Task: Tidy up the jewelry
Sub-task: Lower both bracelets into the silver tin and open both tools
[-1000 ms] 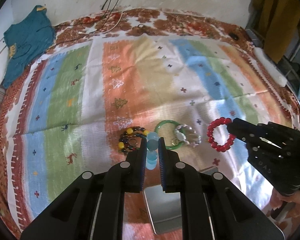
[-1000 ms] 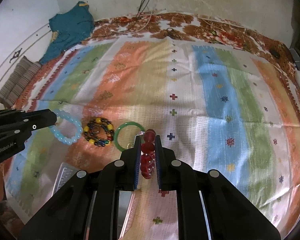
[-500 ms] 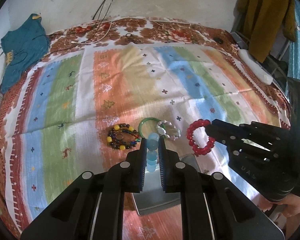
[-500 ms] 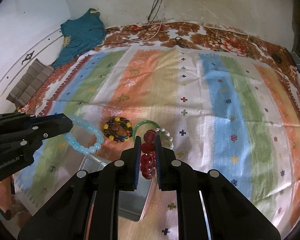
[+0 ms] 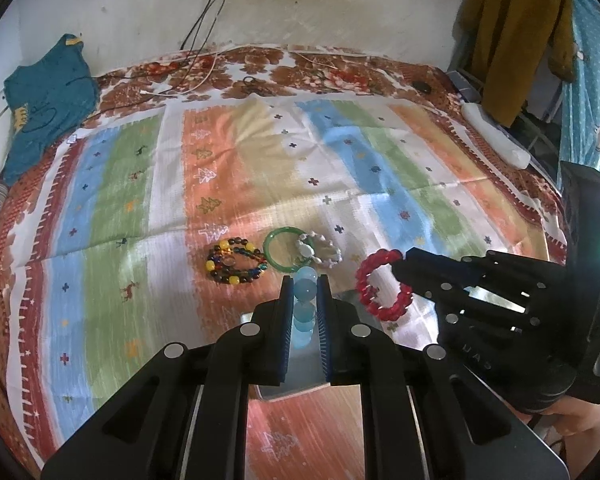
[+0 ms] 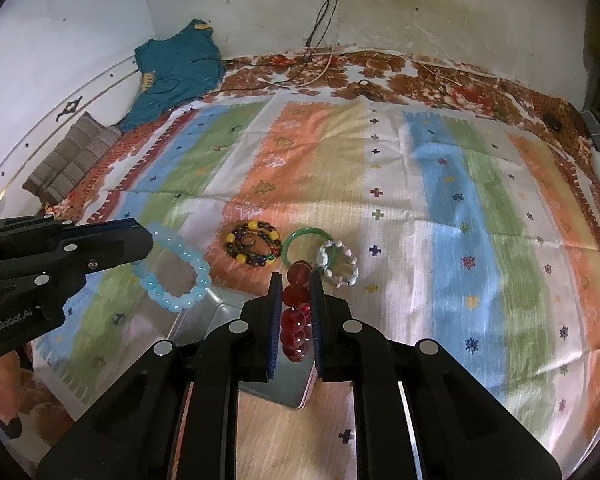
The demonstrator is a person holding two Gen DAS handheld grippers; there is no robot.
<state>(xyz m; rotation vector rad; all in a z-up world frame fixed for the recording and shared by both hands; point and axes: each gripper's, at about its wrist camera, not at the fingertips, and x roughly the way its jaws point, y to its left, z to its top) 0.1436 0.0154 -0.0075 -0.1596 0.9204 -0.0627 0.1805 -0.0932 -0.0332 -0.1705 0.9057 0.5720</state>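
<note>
Striped bedspread below a stained white wall.

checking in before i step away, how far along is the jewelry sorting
Nothing looks put away yet: the metal tin shows no jewelry inside. In hand: the left gripper is shut on the blue bracelet, the right gripper on the red bracelet, both above the tin. Left on the cloth: the multicolor bracelet, green bangle and white bracelet.

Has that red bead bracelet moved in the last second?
Yes. The right gripper has lifted the red bracelet back toward the metal tray, farther from the green bangle lying on the cloth.
</note>
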